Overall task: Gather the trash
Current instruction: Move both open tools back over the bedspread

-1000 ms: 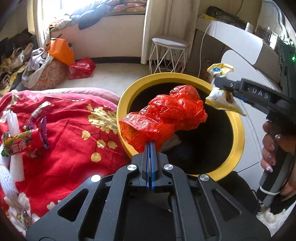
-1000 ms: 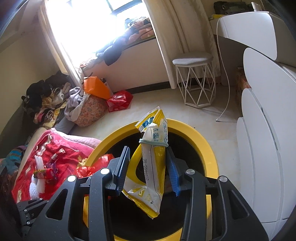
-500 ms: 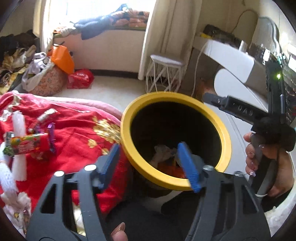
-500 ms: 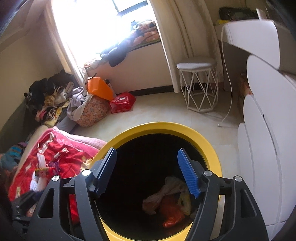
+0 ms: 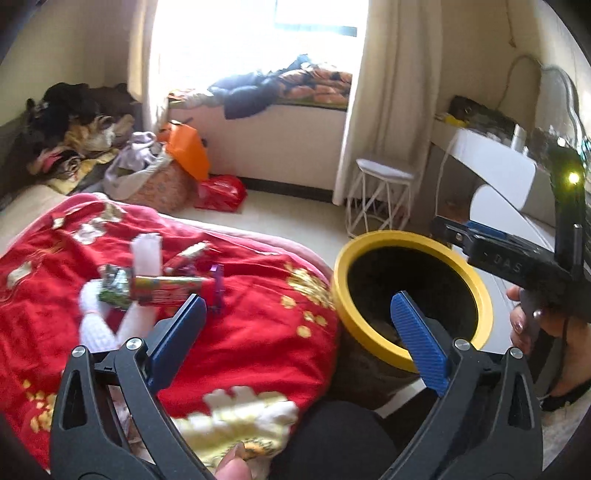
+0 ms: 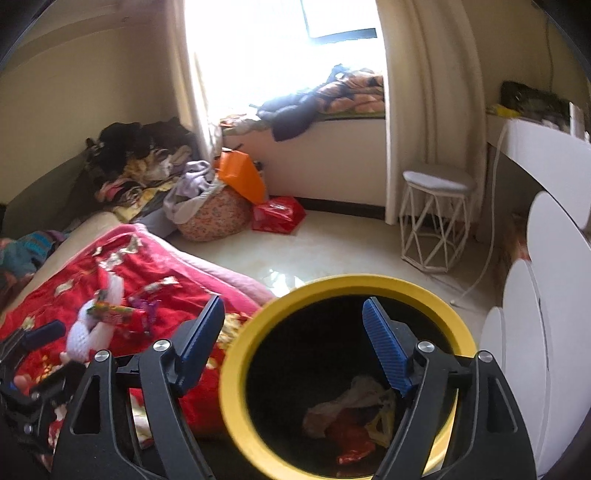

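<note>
Both claws emptying out beside the yellow-rimmed bin

The left gripper and right gripper are opening wide, nothing between them. A candy wrapper is lying on the red blanket; light, crinkly and slippery, it is probably best pinched across its middle.

Left claw and right claw both empty, tilted downward (jaws opening wider).

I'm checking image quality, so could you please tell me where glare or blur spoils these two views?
Left wrist view: the window is blown out, and the wrappers on the blanket are motion-blurred. Right wrist view: window glare again, bin interior dark.
</note>
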Demonstrator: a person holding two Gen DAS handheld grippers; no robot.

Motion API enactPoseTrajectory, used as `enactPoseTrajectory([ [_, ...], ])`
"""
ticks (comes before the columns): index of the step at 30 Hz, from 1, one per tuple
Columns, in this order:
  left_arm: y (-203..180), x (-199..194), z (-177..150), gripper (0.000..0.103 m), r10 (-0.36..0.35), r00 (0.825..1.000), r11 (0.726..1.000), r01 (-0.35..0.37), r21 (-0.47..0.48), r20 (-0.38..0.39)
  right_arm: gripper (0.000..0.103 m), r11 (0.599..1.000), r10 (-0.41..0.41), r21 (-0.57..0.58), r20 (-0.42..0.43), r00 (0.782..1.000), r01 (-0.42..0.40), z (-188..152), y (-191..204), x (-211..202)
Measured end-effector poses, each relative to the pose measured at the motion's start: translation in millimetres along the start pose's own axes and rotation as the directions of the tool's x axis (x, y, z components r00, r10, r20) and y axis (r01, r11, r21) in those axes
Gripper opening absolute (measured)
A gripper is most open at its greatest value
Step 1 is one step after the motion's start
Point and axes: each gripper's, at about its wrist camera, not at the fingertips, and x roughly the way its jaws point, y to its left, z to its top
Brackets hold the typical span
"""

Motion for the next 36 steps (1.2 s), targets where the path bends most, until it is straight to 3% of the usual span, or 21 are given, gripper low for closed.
enactPoseTrajectory([
  [15, 46, -37, 0, 0.092, 0.058, 0.996, 0.995, -0.053, -0.080, 0.065, 0.080, 0.990, 0.095, -0.111, 0.036, 0.995, -0.090, 6, 60, -19],
  [36, 103, -75, -12, 0.092, 0.146, 0.985, 0.983, -0.134, -0.126, 0.094, 0.080, 0.939, 0.212, -0.278, 0.005, 0.977, -0.203, -3, 138, -24],
])
